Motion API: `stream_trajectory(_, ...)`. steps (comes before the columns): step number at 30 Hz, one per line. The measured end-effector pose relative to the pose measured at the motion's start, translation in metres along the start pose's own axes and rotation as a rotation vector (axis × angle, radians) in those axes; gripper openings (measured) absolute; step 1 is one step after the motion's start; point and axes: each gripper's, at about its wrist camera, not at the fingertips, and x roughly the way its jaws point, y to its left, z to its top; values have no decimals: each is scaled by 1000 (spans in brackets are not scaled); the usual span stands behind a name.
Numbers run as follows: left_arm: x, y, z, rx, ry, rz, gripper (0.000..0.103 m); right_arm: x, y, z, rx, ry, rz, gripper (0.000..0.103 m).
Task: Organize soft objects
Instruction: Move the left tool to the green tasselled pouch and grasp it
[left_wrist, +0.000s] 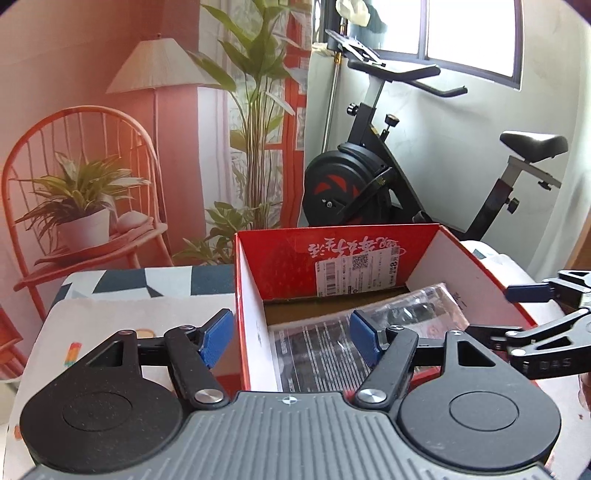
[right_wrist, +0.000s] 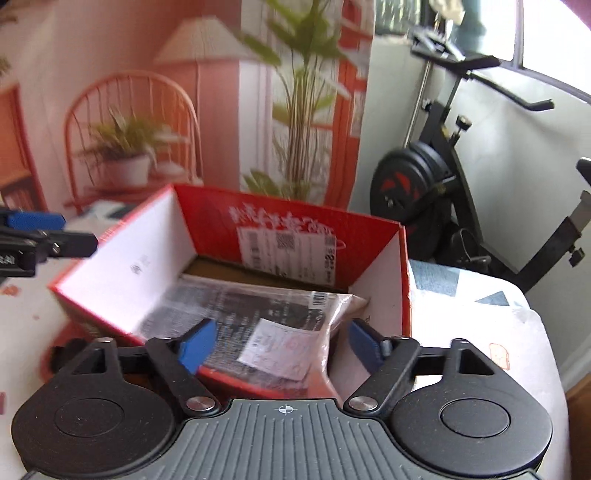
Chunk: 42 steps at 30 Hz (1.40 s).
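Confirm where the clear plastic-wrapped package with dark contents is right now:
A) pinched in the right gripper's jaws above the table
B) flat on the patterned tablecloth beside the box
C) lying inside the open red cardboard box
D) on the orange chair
C: the clear plastic-wrapped package lies on the floor of the open red cardboard box, and the right gripper has its jaws spread with neither pad pressing on it.

Left gripper (left_wrist: 291, 338), right gripper (right_wrist: 280, 345): black linkages, blue pads, ribbed grey housing
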Motion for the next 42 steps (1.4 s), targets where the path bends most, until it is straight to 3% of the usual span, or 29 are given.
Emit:
stream_trajectory(2, -12, 1, -9, -7, 2, -4, 73, -21, 1, -10, 10, -47, 14, 96)
stream_trajectory(5, -29, 1, -26, -11, 15, -7, 74, -48, 4, -27, 33, -98, 32, 103)
stream_trajectory(10, -52, -1, -59, -15, 41, -9, 74, -81, 15, -60, 82, -142, 46, 103)
stream_trajectory(25, -92, -11, -144, -75, 176, -81, 72, -120, 44, -150, 95, -20, 114, 101)
stream_trajectory(31, -94, -13, -156, -105, 220, -113, 67, -115, 51, -163, 124, 23, 164, 92)
stream_trajectory(42, -92, -10, -168, -130, 283, -147, 55, -108, 100, -165, -64, 55, 261, 62)
